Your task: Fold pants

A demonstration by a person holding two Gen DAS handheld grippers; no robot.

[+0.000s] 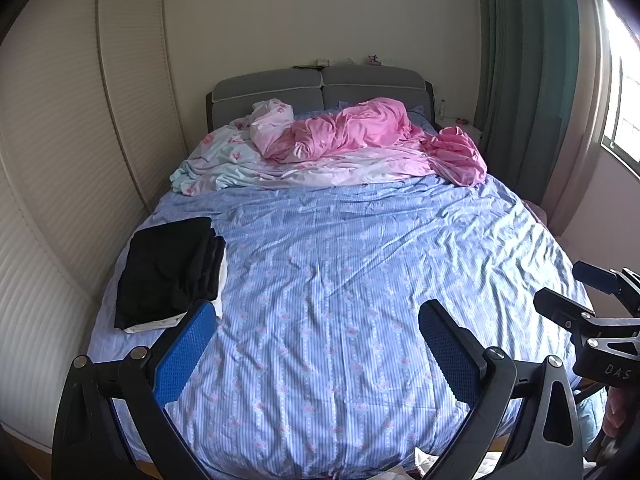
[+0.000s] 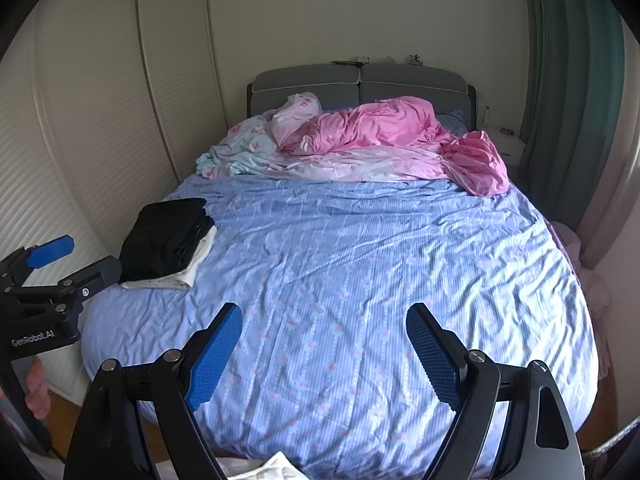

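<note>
While over bed (image 1: 340, 280) | 2 tools wide, empty | 1 folded stack (image 1: 168, 272)

The setting is a home bedroom, evidenced by a double bed (image 1: 340, 280) with padded grey headboard (image 1: 320, 88), rumpled pink quilt (image 1: 360, 136), louvred wardrobe doors (image 1: 80, 152), green curtain (image 1: 528, 80) and window (image 1: 620, 80).

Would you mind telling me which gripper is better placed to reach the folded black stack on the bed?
Left. The folded black stack lies just beyond the left gripper; the right gripper sits farther away.
</note>
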